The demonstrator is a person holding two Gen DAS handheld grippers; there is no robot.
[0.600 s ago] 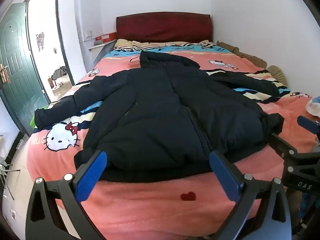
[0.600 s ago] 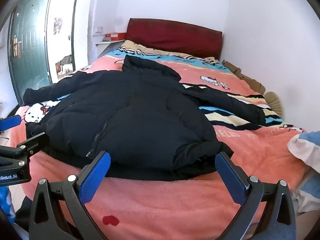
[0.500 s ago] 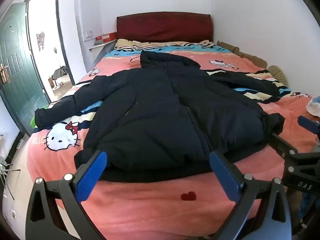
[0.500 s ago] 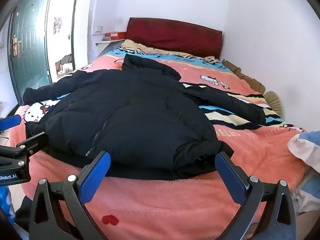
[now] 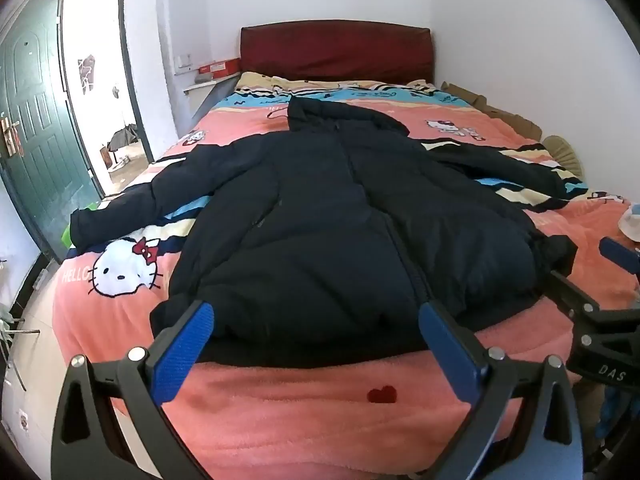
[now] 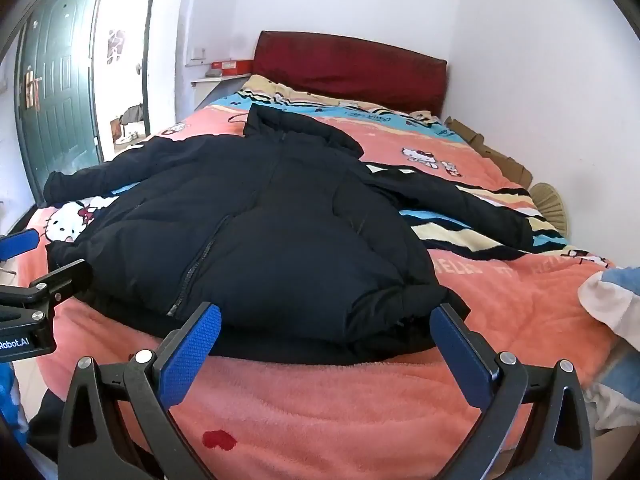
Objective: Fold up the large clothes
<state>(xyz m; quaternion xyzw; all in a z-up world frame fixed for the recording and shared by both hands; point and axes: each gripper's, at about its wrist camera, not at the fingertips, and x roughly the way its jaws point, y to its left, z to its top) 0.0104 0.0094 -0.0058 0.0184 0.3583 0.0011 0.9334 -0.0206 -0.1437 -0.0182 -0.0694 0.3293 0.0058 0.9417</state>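
Note:
A black puffer jacket (image 5: 340, 232) (image 6: 260, 232) lies spread face up on the bed, zipper shut, hood toward the headboard, both sleeves stretched out sideways. My left gripper (image 5: 316, 348) hovers open just before the jacket's hem, blue pads wide apart with nothing between them. My right gripper (image 6: 326, 350) is open too, near the hem's right corner, holding nothing. Each gripper shows at the edge of the other's view: the right gripper (image 5: 624, 258) and the left gripper (image 6: 18, 242).
The bed carries a pink cartoon-cat blanket (image 5: 280, 408) and has a dark red headboard (image 5: 336, 50). A white and blue cloth (image 6: 612, 304) lies at the bed's right edge. A green door (image 5: 36, 140) stands open on the left; a white wall runs along the right.

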